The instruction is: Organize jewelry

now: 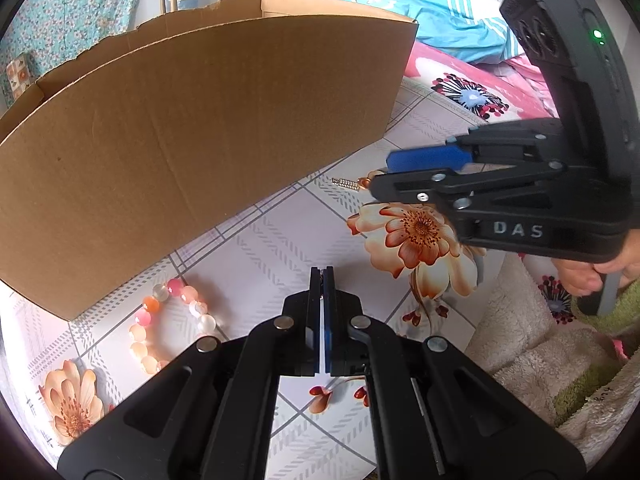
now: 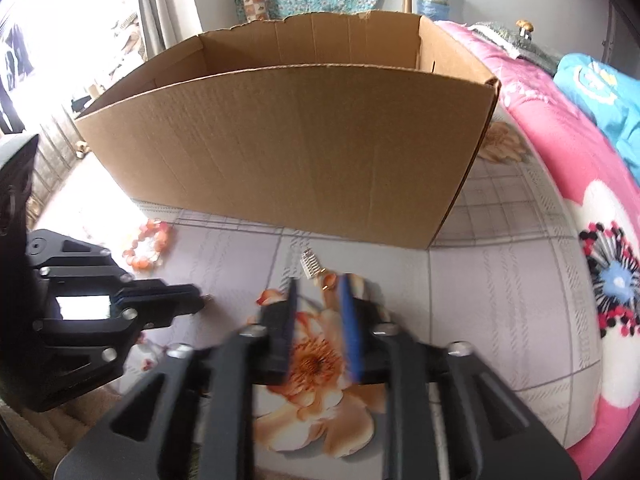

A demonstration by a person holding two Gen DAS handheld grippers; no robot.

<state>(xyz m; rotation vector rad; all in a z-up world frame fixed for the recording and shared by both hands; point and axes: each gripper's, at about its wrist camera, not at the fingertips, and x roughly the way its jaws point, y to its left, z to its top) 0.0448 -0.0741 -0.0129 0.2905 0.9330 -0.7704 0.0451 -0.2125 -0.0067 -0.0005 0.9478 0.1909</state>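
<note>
— Fingers' condition? Left gripper (image 1: 322, 276) is being kept fully closed, empty; right gripper (image 2: 320, 284) is being held parted, nothing clamped.

— Jewelry? Bead bracelet (image 1: 170, 322) is being left on the bedsheet (image 1: 280, 248) at eight o'clock; small hair clip (image 2: 311, 264) at twelve, before the cardboard box (image 1: 192, 152).

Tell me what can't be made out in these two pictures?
- Cardboard box floor: both views, hidden by its tall front wall.
- Small metal jewelry piece: right wrist view, too small and smeared; left wrist view, partly behind the right claw.
- Bead bracelet: left wrist view, one end behind the left claw; right wrist view, washed out by glare.
</note>
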